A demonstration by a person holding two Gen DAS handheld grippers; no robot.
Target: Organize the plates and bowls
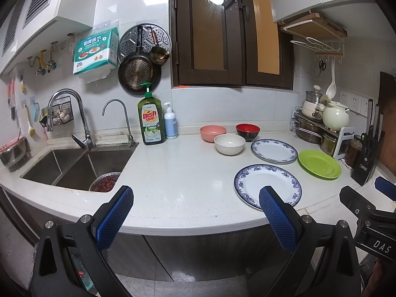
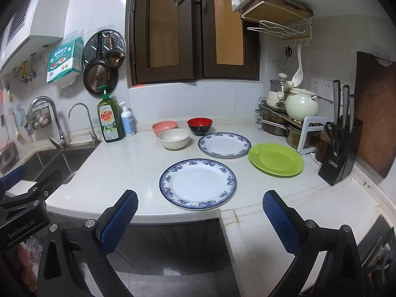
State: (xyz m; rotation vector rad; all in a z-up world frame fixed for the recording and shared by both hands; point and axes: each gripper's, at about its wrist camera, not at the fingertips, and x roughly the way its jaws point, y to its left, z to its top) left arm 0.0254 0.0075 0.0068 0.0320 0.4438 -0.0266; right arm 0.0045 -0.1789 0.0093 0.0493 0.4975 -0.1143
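Down at the front edge of the white table, both grippers hang in the air with nothing in them. The left gripper has its jaws wide open. The right gripper has its jaws wide open too. The blue pads touch nothing.

Just past the jaws lies the near blue-rimmed plate, flat on the table, close to the front edge. Behind it lies the far blue-rimmed plate. The green plate lies just beside that one, on the right. The three plates are apart and not stacked.

Three bowls stand farther back, close together. The cream bowl is in front. The pink bowl is behind it to the left. The red and black bowl is to the right, near the far plate. All three stand upright.

On the left is the sink with a tap. A green dish soap bottle stands by the sink. On the right stands a black knife block.
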